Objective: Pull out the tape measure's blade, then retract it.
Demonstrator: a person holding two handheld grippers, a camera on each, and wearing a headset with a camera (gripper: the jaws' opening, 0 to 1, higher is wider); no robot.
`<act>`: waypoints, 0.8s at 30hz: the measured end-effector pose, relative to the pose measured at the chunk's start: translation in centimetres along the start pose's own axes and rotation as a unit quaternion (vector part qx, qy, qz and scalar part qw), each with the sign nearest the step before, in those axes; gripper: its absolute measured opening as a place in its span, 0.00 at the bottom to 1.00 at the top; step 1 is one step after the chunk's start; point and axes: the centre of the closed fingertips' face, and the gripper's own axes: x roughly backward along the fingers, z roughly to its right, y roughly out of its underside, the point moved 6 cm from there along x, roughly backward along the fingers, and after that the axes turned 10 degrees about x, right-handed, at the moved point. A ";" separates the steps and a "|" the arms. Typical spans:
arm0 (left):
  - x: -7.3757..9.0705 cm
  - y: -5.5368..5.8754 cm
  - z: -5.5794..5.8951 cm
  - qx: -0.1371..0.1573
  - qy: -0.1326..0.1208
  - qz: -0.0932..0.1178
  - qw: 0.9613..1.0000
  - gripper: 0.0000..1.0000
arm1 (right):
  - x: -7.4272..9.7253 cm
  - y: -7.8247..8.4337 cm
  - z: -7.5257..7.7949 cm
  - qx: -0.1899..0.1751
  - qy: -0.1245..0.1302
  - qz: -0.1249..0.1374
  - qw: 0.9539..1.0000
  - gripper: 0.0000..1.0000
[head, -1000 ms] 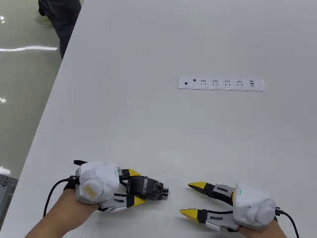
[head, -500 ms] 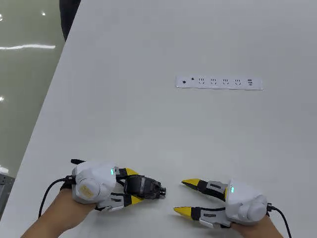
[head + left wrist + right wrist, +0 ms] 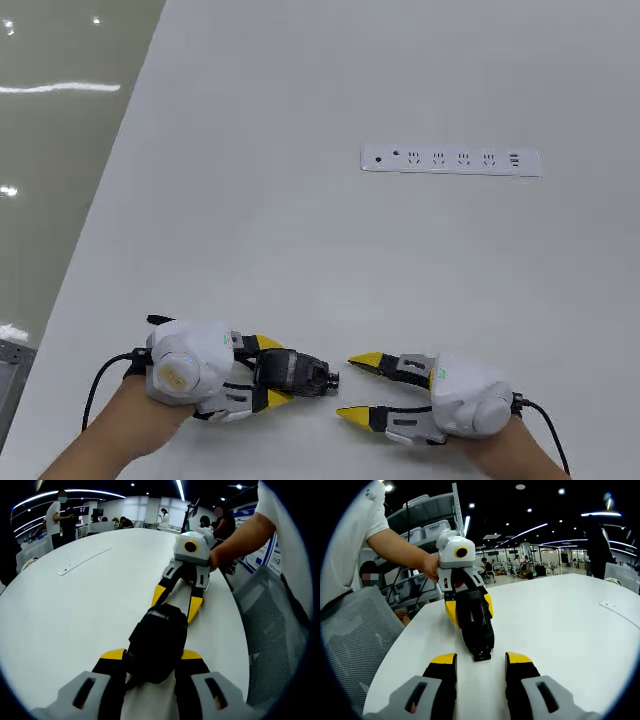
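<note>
The black tape measure lies low by the desk's near edge, its long axis along that edge and its nose toward the right gripper. The left gripper pinches its body. The right gripper's jaws are spread, their tips just beside the nose. Bare desk runs toward the power strip and the left edge.

The head view looks steeply down from above the near edge of the white tabletop, with the left gripper and right gripper close at the bottom and a power strip farther off. Each gripper view sits low over the tabletop, looking along its own fingers; the 2 face each other at close range. All 3 views share the tape measure and the tabletop between the grippers.
</note>
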 end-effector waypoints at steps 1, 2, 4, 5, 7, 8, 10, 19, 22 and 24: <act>0.0 0.0 0.0 -0.002 0.000 0.000 1.000 0.34 | -0.2 0.1 0.0 0.001 -0.002 -0.001 1.000 0.37; 0.0 0.0 0.0 -0.002 0.000 0.000 1.000 0.34 | -0.3 0.2 0.0 0.005 -0.005 -0.003 1.000 0.36; -0.1 0.1 0.0 0.000 0.000 0.000 1.000 0.34 | -0.5 0.2 0.0 0.010 -0.009 -0.005 1.000 0.34; -0.1 0.1 0.0 -0.001 0.000 0.000 1.000 0.34 | -0.6 0.2 0.0 0.010 -0.011 -0.004 1.000 0.34; -0.1 0.1 0.0 -0.003 -0.001 0.000 1.000 0.34 | -0.8 0.4 0.0 0.011 -0.015 -0.004 1.000 0.33; -0.1 0.1 0.0 -0.003 -0.001 0.000 1.000 0.34 | -0.8 0.4 0.0 0.013 -0.015 -0.004 1.000 0.32; -0.1 0.0 0.0 -0.002 0.000 0.000 1.000 0.34 | -1.0 0.3 0.0 0.015 -0.017 -0.005 1.000 0.31; 0.0 0.1 0.0 -0.004 0.003 -0.001 1.000 0.34 | -1.2 0.4 0.0 0.032 -0.019 -0.006 0.999 0.25; -0.1 0.2 0.0 -0.005 0.004 -0.002 1.000 0.34 | -1.2 0.4 0.1 0.031 -0.017 -0.004 0.999 0.23; -0.1 0.2 0.0 -0.005 0.004 -0.002 1.000 0.34 | -1.2 0.4 0.2 0.037 -0.016 -0.005 0.999 0.21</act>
